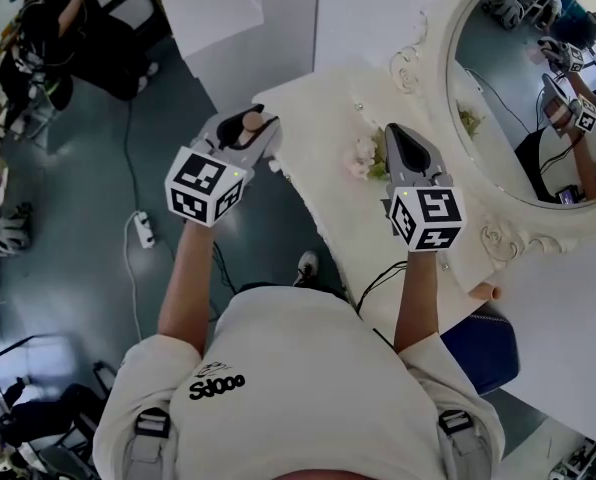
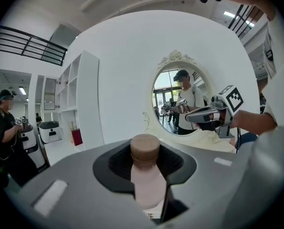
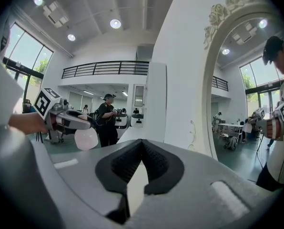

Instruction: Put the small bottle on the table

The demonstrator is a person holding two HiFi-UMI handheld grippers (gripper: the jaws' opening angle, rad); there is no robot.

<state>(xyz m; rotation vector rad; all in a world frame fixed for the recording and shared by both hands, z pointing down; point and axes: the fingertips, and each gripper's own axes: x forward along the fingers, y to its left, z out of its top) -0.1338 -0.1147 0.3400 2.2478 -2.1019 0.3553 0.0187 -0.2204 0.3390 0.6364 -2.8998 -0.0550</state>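
The left gripper (image 1: 246,128) is clenched on the small bottle (image 2: 147,180). The bottle has a pale pink, slightly see-through body and a round brown cap, and a white label shows low on its body. It sits between the dark pads with its cap poking out past the jaw tips, held in the air by the white table's (image 1: 318,138) near edge. To its right, the right gripper (image 3: 142,149) is closed with nothing in it, above the table and in front of the oval mirror (image 1: 538,88).
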